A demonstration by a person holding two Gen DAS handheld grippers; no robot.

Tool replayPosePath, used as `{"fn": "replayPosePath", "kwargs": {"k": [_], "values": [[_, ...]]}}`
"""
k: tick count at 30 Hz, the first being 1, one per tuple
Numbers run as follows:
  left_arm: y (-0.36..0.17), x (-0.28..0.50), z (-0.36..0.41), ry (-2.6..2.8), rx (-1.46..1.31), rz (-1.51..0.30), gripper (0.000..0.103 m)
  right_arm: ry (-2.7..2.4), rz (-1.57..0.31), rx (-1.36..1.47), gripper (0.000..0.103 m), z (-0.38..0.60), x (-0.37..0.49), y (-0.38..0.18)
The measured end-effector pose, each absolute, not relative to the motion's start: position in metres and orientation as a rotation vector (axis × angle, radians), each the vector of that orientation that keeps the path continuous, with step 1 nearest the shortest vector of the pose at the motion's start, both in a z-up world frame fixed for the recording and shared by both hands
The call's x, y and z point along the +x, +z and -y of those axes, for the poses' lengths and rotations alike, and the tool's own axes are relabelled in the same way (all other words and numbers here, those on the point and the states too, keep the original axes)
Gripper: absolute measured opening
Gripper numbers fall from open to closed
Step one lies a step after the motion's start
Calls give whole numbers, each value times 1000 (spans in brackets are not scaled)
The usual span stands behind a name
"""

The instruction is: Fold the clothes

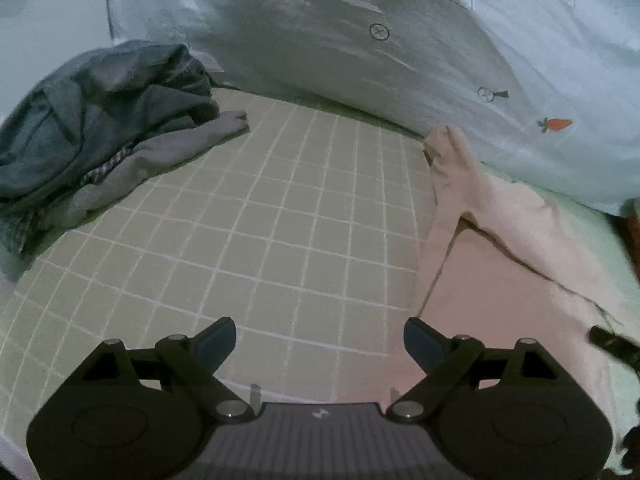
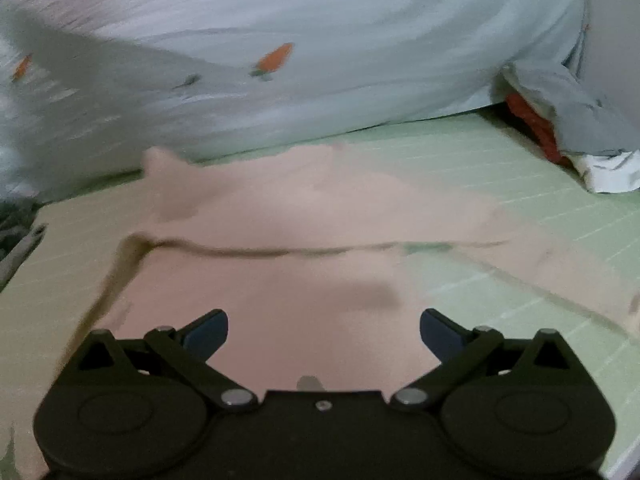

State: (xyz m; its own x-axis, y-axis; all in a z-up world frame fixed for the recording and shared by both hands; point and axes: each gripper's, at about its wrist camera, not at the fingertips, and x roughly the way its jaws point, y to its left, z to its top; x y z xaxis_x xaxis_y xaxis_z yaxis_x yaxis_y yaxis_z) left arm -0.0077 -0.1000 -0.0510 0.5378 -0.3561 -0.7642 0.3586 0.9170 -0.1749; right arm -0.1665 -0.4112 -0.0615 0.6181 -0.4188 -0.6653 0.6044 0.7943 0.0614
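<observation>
- Both my claws gape wide, gripping nothing: left gripper (image 1: 320,340) over the green checked bed sheet (image 1: 248,240), right gripper (image 2: 324,332) above the pink garment (image 2: 304,280).
- The pink garment lies spread, sleeve folded across, so I judge it only part-folded.
- The grey heap of clothes (image 1: 92,120) at the sheet's far left corner sits crumpled, unfolded.

Garment (image 1: 500,264) spread on gridded sheet (image 1: 260,240), near right; heap of clothes (image 1: 100,120) far left; duvet (image 1: 400,60) behind both.
</observation>
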Motion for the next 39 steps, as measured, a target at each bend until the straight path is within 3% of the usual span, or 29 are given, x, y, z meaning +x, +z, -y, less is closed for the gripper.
{"fn": "replayPosePath", "kwargs": {"k": [11,21,23,25,27,29,30,39], "values": [[-41,11,26,-573,87,-869,91,-584,-749,276,102,257,-117,-69],[-49,13,-21,-537,98,-895,91,-535,-808,267,78,204,-101,-95],[-51,12,-24,-534,98,-905,91,-509,-813,259,70,197,-103,-97],[-52,9,-25,-536,98,-909,91,-486,-825,246,45,192,-104,-100],[-51,6,-23,-538,100,-904,91,-469,-827,244,30,194,-106,-101],[-50,3,-20,-538,101,-898,91,-451,-818,258,8,198,-109,-99],[-49,1,-18,-537,101,-896,91,-443,-810,279,3,202,-110,-97],[-46,-10,9,-512,77,-898,91,-453,-665,434,2,259,-147,-56]]}}
